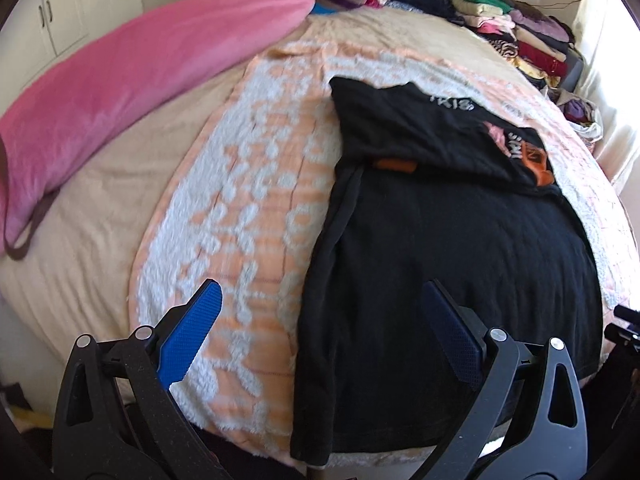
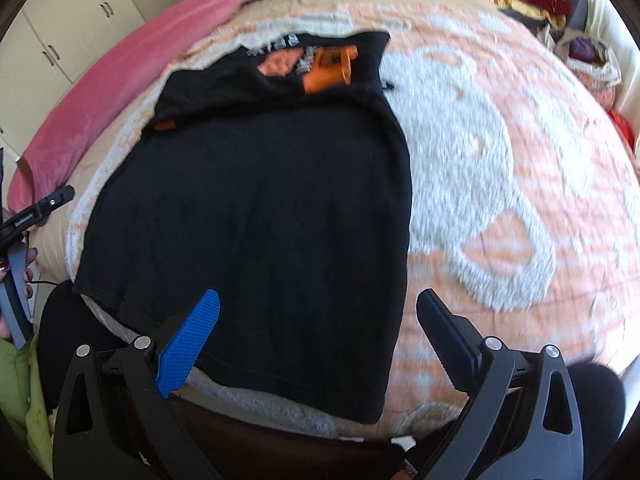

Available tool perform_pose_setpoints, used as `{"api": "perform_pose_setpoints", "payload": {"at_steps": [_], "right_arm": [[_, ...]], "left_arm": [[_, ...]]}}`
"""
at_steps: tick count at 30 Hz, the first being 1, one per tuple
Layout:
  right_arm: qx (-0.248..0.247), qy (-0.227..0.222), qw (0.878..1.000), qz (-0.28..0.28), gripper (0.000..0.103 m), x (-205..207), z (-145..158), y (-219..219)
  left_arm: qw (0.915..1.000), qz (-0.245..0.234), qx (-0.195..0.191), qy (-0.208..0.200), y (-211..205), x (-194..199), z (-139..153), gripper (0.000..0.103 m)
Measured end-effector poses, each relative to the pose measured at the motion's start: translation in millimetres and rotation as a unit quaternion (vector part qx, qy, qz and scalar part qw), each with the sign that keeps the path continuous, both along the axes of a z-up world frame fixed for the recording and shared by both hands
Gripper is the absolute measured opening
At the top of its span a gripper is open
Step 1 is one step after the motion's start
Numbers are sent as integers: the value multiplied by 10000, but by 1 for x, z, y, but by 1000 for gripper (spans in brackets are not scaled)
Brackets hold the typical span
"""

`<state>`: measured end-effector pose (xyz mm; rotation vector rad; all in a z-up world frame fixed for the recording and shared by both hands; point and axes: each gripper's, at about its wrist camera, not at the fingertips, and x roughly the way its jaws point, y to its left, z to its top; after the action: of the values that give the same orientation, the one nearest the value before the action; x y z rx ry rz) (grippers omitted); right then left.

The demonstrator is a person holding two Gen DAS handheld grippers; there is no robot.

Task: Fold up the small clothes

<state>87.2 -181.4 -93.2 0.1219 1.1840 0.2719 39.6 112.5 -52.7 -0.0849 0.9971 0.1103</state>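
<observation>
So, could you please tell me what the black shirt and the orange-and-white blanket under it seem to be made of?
The black shirt looks like soft matte knit cotton: no sheen, limp folds, a printed graphic at its far end. The orange-and-white blanket looks like plush fleece or terry: its white pattern stands up fuzzy. Blur leaves the exact fibre open.

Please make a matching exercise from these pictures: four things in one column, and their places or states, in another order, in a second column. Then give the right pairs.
Things:
1. black shirt
2. pink blanket
3. stack of clothes
4. left gripper

Places or states:
A. far right corner of the bed
B. open, holding nothing
C. along the left side of the bed
D. flat, top part folded over

Pairs: 1-D, 2-C, 3-A, 4-B
</observation>
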Motion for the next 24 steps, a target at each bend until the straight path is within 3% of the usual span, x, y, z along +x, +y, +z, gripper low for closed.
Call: {"api": "perform_pose_setpoints", "payload": {"at_steps": [12,13,14,18,20,24], "right_arm": [[-85,647,9979,58,98,1,-31,6],[-47,610,9981,111,95,0,-30,7],[-44,571,9983,136,77,0,-29,8],[79,434,9989,172,44,-2,-23,5],[181,426,9989,106,36,-2,-22,1],[203,570,9981,-74,37,1,-27,-7]], "left_arm": [[9969,72,-429,655,14,-14,-37,93],[9964,64,-481,691,13,-14,-39,93],[9962,53,-507,712,13,-15,-40,93],[9944,4,-598,870,10,-17,-49,93],[9932,-4,-650,963,9,-18,-55,93],[9897,-42,-794,1188,6,-23,-68,93]]}}
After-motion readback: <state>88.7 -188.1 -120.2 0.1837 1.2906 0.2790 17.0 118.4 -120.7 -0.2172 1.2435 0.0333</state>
